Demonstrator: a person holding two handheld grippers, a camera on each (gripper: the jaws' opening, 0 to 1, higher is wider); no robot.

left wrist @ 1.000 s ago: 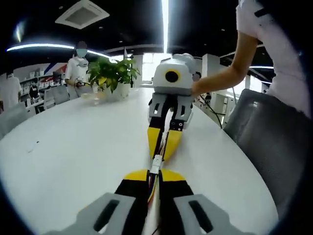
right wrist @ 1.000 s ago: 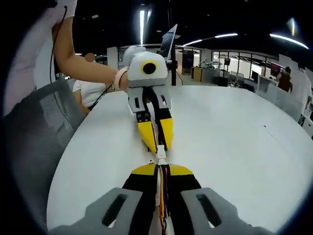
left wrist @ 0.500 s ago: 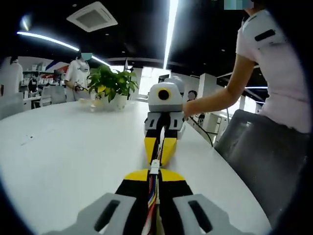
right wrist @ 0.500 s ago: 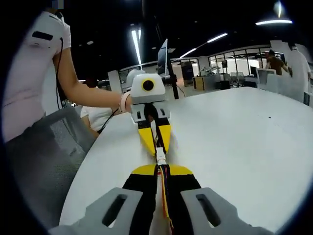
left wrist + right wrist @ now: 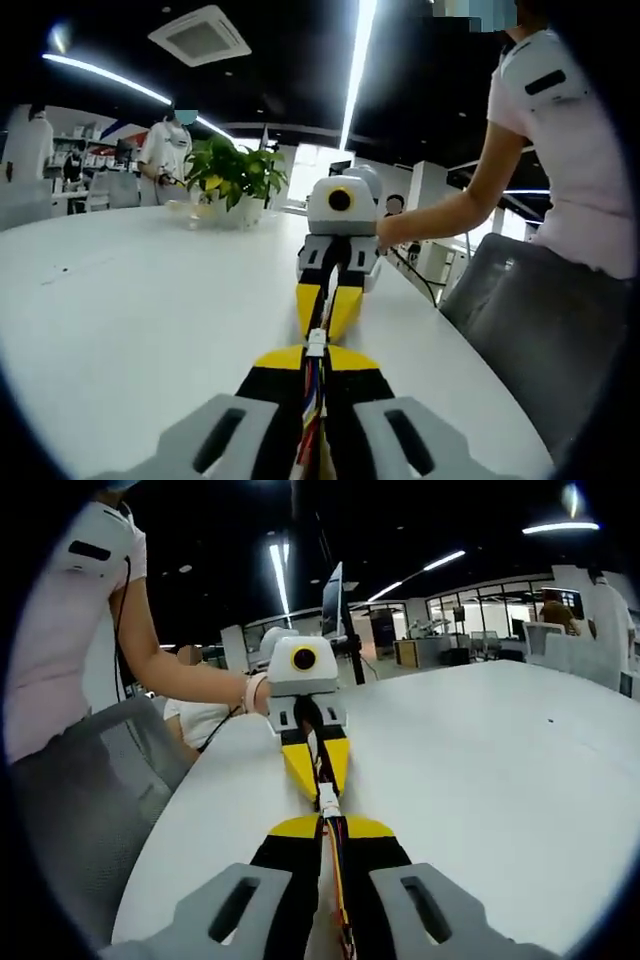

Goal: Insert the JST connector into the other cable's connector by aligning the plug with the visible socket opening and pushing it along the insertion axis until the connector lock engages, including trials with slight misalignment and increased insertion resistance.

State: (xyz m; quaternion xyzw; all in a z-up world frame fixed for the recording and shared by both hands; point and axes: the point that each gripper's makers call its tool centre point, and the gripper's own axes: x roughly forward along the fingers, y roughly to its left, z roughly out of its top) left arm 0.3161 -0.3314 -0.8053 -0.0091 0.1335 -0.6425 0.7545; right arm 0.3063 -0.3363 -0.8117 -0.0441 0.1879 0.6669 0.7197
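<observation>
Here, in the left gripper view, the left gripper (image 5: 313, 362) rises from the bottom edge, its yellow-tipped black jaws pressed together on a bundle of coloured wires (image 5: 312, 390). The wires end in a small white connector (image 5: 316, 342) that pokes out just past the jaw tips. Directly ahead, tip to tip, the right gripper (image 5: 327, 300) points back toward the camera, its yellow jaws closed on the other cable (image 5: 324, 285). The white connector sits in the narrow space between the two sets of jaws — whether the two halves are fully joined is too small to tell.

In the right gripper view the same meeting appears from the other side. The right gripper (image 5: 330, 830) has its jaws clamped on multicoloured wires (image 5: 338, 880), and the white connector (image 5: 327, 801) lies just beyond the tips, touching the tips of the left gripper (image 5: 317, 775) opposite.

Both grippers hover low over a broad white table (image 5: 120, 320). Behind the facing gripper, a person's bare forearm (image 5: 440, 210) reaches in to hold it, and a grey mesh chair (image 5: 530, 320) stands beside the table. Further back on the table a potted green plant (image 5: 235, 175) stands, with another person (image 5: 165, 150) behind it — beyond, a dim office with long ceiling lights (image 5: 357, 60)
</observation>
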